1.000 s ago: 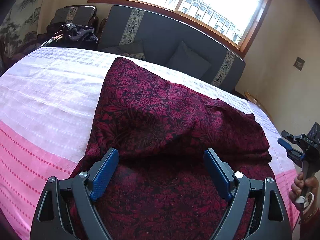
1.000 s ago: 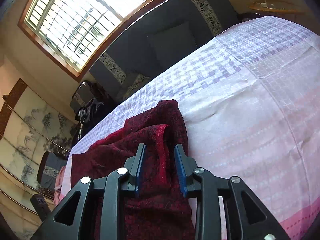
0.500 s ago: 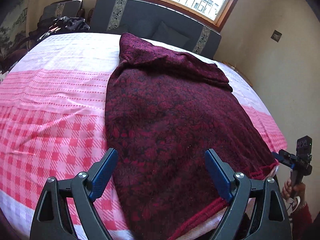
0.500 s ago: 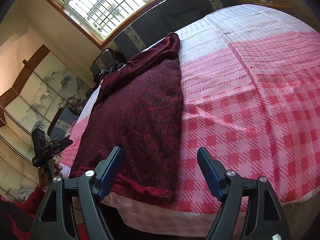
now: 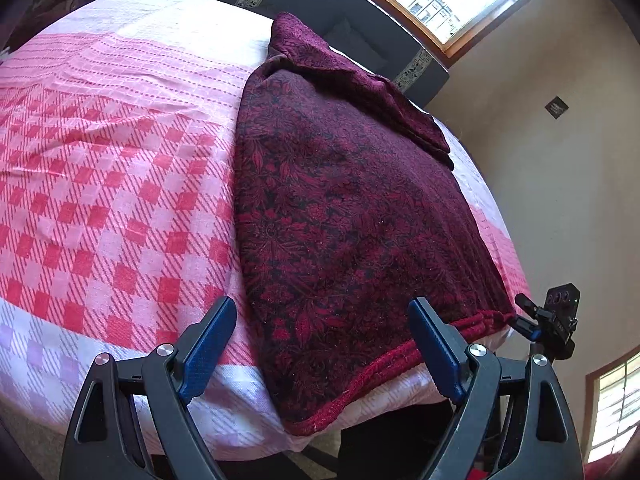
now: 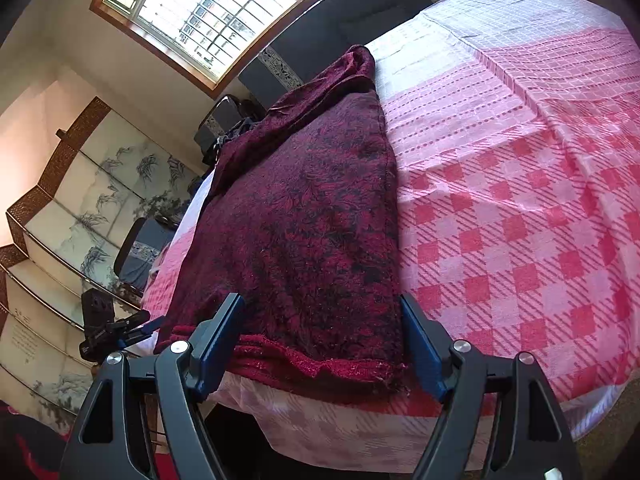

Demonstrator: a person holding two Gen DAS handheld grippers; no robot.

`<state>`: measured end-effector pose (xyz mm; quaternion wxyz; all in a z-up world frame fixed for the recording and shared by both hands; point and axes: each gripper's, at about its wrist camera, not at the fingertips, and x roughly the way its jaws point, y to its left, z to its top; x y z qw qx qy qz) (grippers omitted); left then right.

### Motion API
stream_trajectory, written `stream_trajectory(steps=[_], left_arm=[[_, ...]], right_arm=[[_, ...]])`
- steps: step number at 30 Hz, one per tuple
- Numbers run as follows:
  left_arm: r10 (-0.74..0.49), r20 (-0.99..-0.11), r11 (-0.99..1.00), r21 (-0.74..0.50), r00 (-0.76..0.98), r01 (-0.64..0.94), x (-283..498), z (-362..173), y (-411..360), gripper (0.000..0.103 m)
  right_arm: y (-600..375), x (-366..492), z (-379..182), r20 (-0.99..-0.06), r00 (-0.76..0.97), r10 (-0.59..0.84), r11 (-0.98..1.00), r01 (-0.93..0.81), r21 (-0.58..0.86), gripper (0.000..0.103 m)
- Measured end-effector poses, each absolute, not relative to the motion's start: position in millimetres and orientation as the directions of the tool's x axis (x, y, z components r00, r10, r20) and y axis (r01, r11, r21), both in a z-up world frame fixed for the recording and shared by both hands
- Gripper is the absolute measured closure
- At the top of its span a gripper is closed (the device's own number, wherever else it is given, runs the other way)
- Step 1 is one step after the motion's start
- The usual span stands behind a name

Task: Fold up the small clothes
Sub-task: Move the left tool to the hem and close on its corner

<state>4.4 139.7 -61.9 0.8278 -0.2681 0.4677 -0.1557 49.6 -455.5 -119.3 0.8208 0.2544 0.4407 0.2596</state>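
While the left claw hangs over the near edge of the bed, its blue pads stand wide apart and grip nothing; the near left corner of the dark red cloth lies below the gap between them. That cloth, patterned with red leaves, is spread lengthwise down the pink and white checked bedspread, its red-hemmed near edge reaching the bed's near edge and its far end bunched into a loose fold towards the dark headboard. Over to the right, past the cloth's near right corner, the right claw shows small in the left wrist view, beside the bed's edge. From the right wrist view, its pads are likewise spread apart and empty, straddling the hemmed near right corner of the cloth without pressing on it. A bright window stands beyond the headboard.
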Motion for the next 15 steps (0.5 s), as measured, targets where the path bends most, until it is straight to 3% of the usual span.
stream_trajectory(steps=[7,10,15], left_arm=[[-0.716,-0.575,0.631,-0.776,0.396,0.013,3.1,-73.5,141.5,0.017],[-0.729,-0.562,0.621,-0.783,0.389,0.032,5.7,-71.7,138.6,0.017],[-0.769,-0.452,0.514,-0.858,0.452,0.017,12.4,-71.1,147.8,0.017]], right_arm=[[-450.4,51.7,-120.7,-0.581,0.473,0.663,0.723,-0.204,0.660,0.028],[-449.1,51.7,-121.2,-0.579,0.473,0.664,0.723,-0.206,0.660,0.028],[-451.8,53.1,-122.8,-0.553,0.478,0.683,0.697,-0.201,0.688,0.028]])
